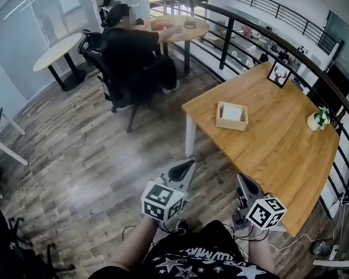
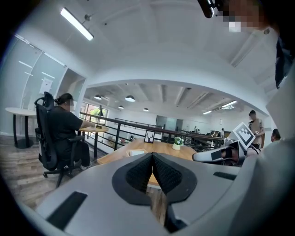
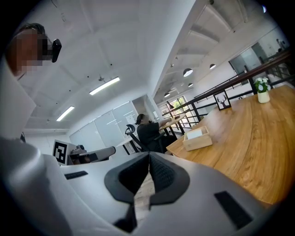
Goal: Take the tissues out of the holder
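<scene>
A light wooden tissue holder (image 1: pixel 232 116) with white tissues (image 1: pixel 232 112) inside stands near the left end of the wooden table (image 1: pixel 278 143). In the right gripper view the holder (image 3: pixel 197 138) sits ahead on the table, well beyond the jaws. The left gripper view shows it (image 2: pixel 136 152) small, just past the jaw tips. My left gripper (image 1: pixel 187 165) is shut and empty, held over the floor short of the table. My right gripper (image 1: pixel 244 184) is shut and empty too, by the table's near edge.
A deer picture frame (image 1: pixel 279 73) and a small potted plant (image 1: pixel 319 119) stand on the table's far side. Black railing (image 1: pixel 256 31) curves behind it. A person on a black office chair (image 1: pixel 122 74) sits at a round table (image 1: pixel 175 26). Cables lie on the floor by my feet.
</scene>
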Action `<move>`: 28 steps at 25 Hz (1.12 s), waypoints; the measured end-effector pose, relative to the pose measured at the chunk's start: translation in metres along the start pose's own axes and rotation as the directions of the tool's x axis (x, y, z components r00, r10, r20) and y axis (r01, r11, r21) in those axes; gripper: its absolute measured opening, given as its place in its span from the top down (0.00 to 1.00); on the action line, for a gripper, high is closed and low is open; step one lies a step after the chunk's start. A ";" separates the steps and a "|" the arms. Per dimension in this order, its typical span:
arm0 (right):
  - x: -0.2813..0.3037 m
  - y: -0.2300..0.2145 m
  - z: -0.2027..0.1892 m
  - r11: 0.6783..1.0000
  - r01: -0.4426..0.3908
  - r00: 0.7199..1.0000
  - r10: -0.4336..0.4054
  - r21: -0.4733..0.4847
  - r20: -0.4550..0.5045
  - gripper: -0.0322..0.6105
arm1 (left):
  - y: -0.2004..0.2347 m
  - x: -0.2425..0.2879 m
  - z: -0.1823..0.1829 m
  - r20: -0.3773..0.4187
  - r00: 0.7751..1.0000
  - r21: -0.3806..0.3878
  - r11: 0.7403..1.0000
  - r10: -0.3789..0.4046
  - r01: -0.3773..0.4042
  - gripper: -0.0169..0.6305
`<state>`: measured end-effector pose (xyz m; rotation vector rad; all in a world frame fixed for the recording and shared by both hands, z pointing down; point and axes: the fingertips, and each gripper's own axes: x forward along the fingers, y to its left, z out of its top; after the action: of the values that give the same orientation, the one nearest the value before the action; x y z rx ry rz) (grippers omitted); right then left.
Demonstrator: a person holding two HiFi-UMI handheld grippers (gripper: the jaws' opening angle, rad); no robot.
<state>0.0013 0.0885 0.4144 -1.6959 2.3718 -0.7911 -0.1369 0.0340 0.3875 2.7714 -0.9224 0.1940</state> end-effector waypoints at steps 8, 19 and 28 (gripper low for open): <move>0.016 -0.038 0.011 0.998 0.060 0.998 -0.061 0.021 0.028 0.93 | 0.009 0.029 -0.009 -0.031 0.999 0.000 1.000 -0.013 0.013 0.95; 0.115 -0.113 0.059 0.998 0.035 0.999 -0.035 0.050 -0.006 0.93 | 0.072 0.108 0.015 -0.063 0.995 0.011 0.997 0.081 -0.081 0.95; 0.173 -0.194 0.107 0.998 0.017 1.000 -0.016 0.065 -0.016 0.93 | 0.090 0.211 0.035 -0.092 0.991 0.043 0.995 0.094 -0.091 0.95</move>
<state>0.1438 -0.1511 0.4492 -1.6928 2.3175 -0.8769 -0.0218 -0.1663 0.4088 2.7296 -1.0343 0.3567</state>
